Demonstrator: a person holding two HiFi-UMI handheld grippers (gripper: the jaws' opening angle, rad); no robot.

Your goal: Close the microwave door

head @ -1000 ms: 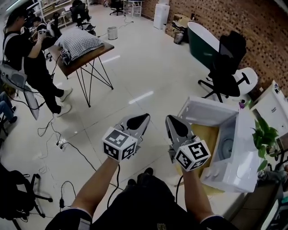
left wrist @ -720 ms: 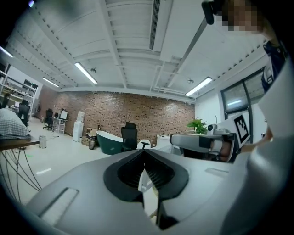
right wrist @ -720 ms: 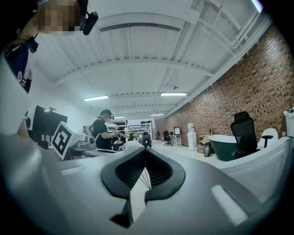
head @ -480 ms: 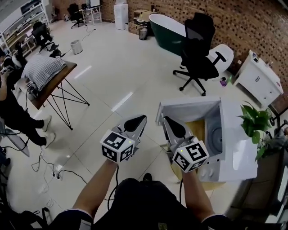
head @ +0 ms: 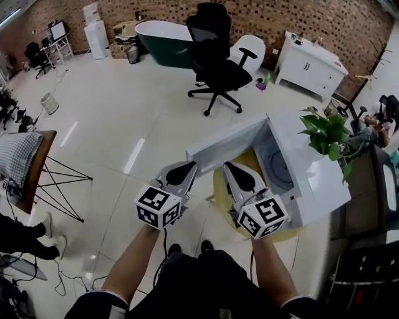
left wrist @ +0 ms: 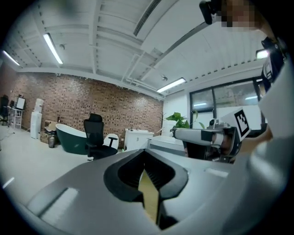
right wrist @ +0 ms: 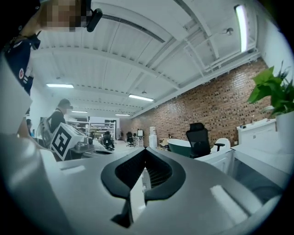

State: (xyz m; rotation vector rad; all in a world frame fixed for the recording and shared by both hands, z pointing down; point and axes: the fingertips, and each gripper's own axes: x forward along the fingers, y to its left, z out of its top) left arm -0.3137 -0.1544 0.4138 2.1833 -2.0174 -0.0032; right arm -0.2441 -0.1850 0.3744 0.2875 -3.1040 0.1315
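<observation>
Microwave [head: 315, 187]: swung from far right to straight ahead of the person.
Door [head: 227, 140]: still wide open, just beyond both tips.
Left gripper [head: 186, 167]: jaws together, empty.
Right gripper [head: 232, 168]: jaws together, empty, seemingly nearer the door.
Meaning: lined up; push not begun.

Large open-plan workspace, reading as an office doubling as a test lab. Red-brown brick wall [head: 262, 12] is running along the far side; glossy pale tile floor [head: 124, 106] is spreading wide. Household pieces are standing out of context: dark green bathtub [head: 159, 40], white cabinet [head: 308, 62], white microwave [head: 318, 180] at near right. Black swivel office chair [head: 215, 59] is standing near the tub. Desk with monitor [head: 56, 31] is sitting far left. Loose black cables [head: 59, 283] are trailing near left. Long tube light [left wrist: 53, 48] is glowing on bare white ceiling [left wrist: 115, 41].
</observation>
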